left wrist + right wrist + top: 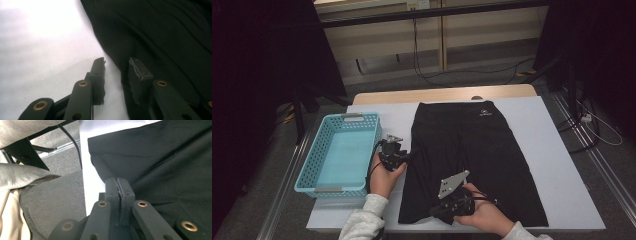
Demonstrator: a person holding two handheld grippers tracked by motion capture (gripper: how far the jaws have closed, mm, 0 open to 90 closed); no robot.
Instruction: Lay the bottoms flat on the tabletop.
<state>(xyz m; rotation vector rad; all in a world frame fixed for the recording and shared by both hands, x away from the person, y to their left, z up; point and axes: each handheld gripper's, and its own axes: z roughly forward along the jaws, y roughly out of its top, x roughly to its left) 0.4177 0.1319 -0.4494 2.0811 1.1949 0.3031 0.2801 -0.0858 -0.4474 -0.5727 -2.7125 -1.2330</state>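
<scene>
A lab setup: table (white-topped) between dark curtains, loose cables.

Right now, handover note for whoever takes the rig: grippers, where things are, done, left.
Left gripper: open, jaws apart at the left edge of the black shorts, no cloth pinched; one jaw over the white table cover, the other over the fabric.
Right gripper: shut on the shorts near the bottom hem.
Shorts lie flat on the table, waistband at the far side. Blue basket sits left of them with nothing in it.
Done: the near hem is gripped.
Left, likely: grip the left edge, fold the shorts, put them in the basket.
</scene>
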